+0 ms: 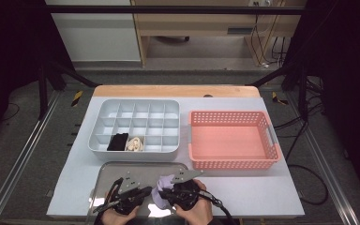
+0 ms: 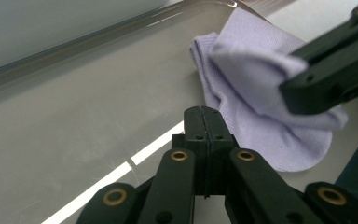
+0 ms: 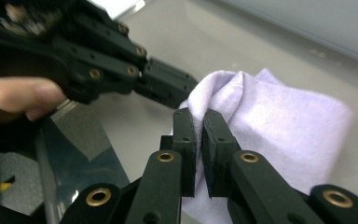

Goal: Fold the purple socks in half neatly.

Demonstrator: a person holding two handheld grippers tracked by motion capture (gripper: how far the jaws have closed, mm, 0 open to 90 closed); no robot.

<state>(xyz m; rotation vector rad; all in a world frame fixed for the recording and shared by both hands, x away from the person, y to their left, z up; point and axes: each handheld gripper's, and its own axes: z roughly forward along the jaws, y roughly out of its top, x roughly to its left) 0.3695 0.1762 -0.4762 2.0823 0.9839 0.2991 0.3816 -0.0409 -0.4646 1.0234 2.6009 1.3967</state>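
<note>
A person works two hand-held grippers over a metal tray (image 1: 104, 174) at the near edge of a pale surface (image 1: 281, 187), with a folded lilac sock (image 1: 161, 191) between the tools. The sock lies on the tray's right half, bunched into a soft fold, its toe end hanging toward the tray's near rim.

The right gripper (image 3: 199, 116) is clamped on a raised fold of the sock, its two black jaws pinching the cloth with only a thin slit left between them. In the left gripper view, that same tool reaches in from the upper right and bites the sock's top edge.

The left gripper (image 2: 202, 112) sits just left of the sock, its jaws pressed fully together with nothing between them. Its tip rests low over the bare tray floor, close to the sock; whether it touches the cloth cannot be told. The person's left hand (image 3: 16, 95) shows behind it in the right gripper view, fingers wrapped round the tool's body.

Beyond the tray stands a grey divided box (image 1: 101, 115) with many small compartments. Its front row holds a black bundle (image 1: 117, 141) and, in the compartment just to the right, a cream bundle (image 1: 134, 144). Right of the box and well apart from the sock sits a pink basket (image 1: 234, 117).
</note>
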